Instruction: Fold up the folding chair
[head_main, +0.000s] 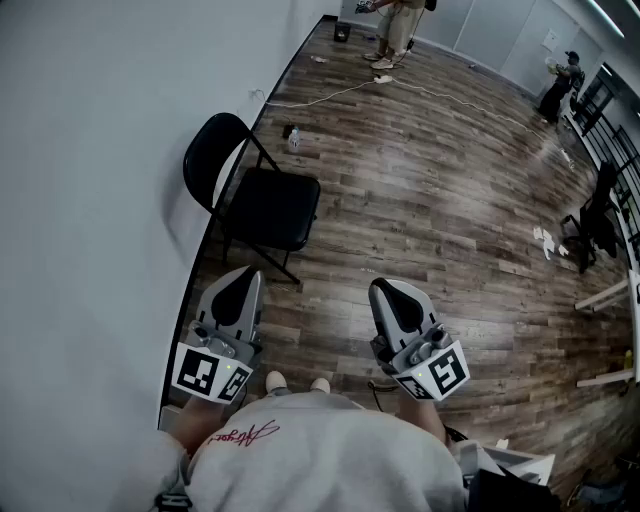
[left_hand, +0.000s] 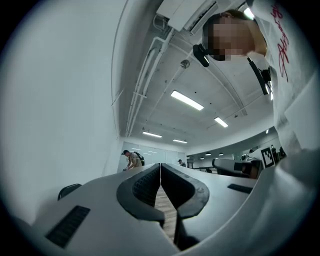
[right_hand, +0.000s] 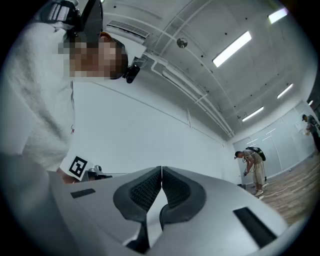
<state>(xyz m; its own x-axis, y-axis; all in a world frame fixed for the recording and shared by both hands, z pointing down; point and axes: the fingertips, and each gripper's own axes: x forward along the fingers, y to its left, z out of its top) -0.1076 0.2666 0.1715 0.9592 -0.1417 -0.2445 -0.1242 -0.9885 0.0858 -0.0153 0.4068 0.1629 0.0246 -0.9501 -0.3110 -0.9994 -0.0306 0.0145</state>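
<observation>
- Fingers (left_hand: 142, 187) of the left gripper (head_main: 243, 290) are pressed together at the tips, with nothing between them.
- Right gripper (head_main: 390, 300) is the same: its fingers (right_hand: 177, 192) meet tip to tip and hold nothing.
- Black metal folding chair (head_main: 262, 205) stands unfolded on the wood-plank floor (head_main: 430, 200), its backrest toward the white wall (head_main: 90, 150).
- It is just ahead of the left gripper, and neither gripper touches it.
- Both grippers hang in the air in front of the person's grey sweatshirt (head_main: 320, 455).
</observation>
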